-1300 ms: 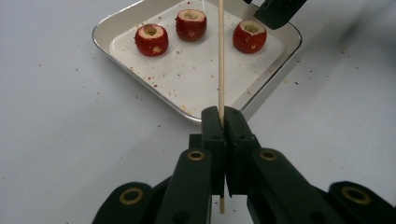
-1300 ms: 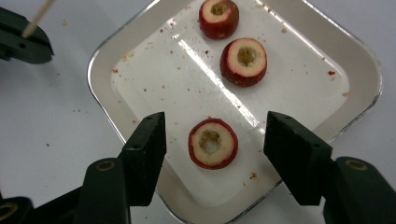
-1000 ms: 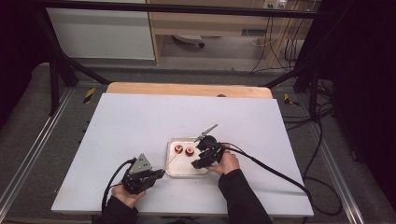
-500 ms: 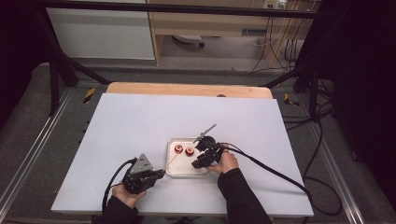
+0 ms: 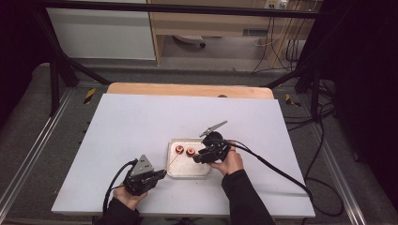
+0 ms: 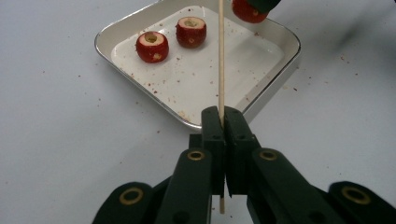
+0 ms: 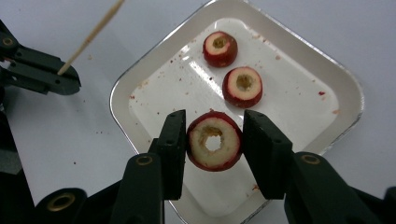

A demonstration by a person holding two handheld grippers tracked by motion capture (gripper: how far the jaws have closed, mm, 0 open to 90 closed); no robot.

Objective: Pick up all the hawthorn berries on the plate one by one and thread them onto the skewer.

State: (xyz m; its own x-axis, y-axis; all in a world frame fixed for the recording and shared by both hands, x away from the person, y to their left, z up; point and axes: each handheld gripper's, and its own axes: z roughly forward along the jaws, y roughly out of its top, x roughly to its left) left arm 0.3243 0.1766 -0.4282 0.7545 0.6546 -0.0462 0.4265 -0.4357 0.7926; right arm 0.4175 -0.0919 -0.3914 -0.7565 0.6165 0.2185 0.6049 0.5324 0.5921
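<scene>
Cored fruit ring (image 7: 214, 146) in R hand-held gripper (image 7: 214, 140)

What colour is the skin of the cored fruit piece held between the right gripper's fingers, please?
Red, around pale cream flesh; the fruit piece shows best in the right gripper view.

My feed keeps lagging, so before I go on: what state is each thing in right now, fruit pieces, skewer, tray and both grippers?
Left gripper: shut on the wooden skewer.
Wooden skewer: clamped near its lower end, bare, reaching out over the tray.
Right gripper: shut on a cored fruit piece.
Cored fruit piece: lifted above the tray, hole facing the camera.
Two cored fruit pieces: lying in the tray, apart.
Tray: flat on the table, crumb-speckled.
</scene>
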